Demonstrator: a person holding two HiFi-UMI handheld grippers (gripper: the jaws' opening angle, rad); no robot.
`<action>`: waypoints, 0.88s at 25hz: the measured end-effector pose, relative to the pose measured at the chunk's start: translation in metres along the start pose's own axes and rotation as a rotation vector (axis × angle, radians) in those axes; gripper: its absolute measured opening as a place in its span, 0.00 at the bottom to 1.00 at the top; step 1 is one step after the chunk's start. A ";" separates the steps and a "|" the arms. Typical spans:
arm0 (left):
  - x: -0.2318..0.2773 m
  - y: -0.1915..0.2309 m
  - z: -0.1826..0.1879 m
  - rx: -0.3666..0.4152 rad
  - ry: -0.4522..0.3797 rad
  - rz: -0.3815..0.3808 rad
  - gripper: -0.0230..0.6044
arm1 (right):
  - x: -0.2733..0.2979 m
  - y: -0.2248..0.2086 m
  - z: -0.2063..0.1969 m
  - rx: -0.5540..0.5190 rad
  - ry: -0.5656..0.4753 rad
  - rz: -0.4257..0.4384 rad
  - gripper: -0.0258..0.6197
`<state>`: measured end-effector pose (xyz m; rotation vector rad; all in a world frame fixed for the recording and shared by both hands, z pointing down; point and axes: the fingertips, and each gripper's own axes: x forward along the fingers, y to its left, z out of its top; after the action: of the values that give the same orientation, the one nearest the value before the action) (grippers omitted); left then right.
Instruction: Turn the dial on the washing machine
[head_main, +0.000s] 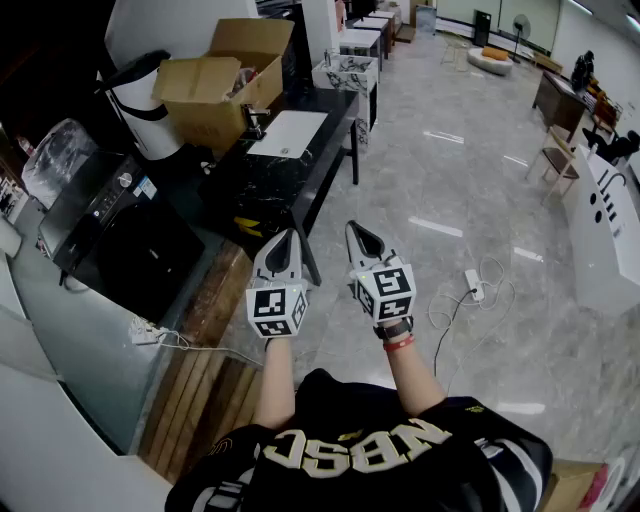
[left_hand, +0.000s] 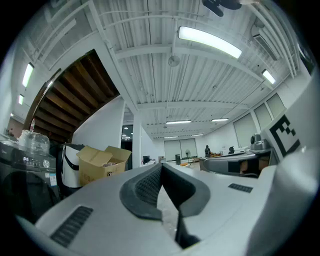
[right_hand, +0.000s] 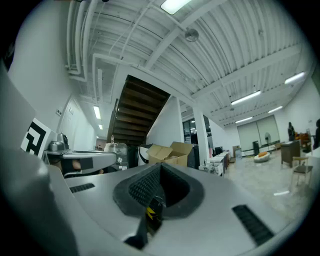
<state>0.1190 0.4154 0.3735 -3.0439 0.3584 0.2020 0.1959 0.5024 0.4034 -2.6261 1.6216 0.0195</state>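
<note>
Hovering near one washing machine (head_main: 118, 238), left gripper (head_main: 287, 238) and right gripper (head_main: 354, 230), both pressed together, empty

Floor: grey polished tiles (head_main: 450, 190), lit with reflections, centre and right.
Ceiling: white ribbed panels (left_hand: 150, 75) with strip lights (left_hand: 210, 42), seen at top.
Staircase: dark wooden underside (right_hand: 140, 107), upper centre.
Furniture: black counter (head_main: 260, 195), upper left; wooden chair (head_main: 555, 160) and white table (head_main: 600, 240), right edge.
</note>
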 end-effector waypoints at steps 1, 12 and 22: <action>0.002 0.001 -0.004 -0.006 0.003 0.009 0.06 | 0.005 -0.002 -0.004 0.012 0.004 0.005 0.05; 0.018 0.083 -0.044 -0.024 0.031 0.111 0.06 | 0.089 0.036 -0.033 0.021 0.046 0.100 0.05; 0.070 0.270 -0.065 0.007 0.069 0.237 0.06 | 0.282 0.130 -0.026 -0.051 0.028 0.243 0.03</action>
<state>0.1311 0.1324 0.4137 -3.0014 0.7230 0.1077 0.2052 0.1911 0.4131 -2.4578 1.9649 0.0347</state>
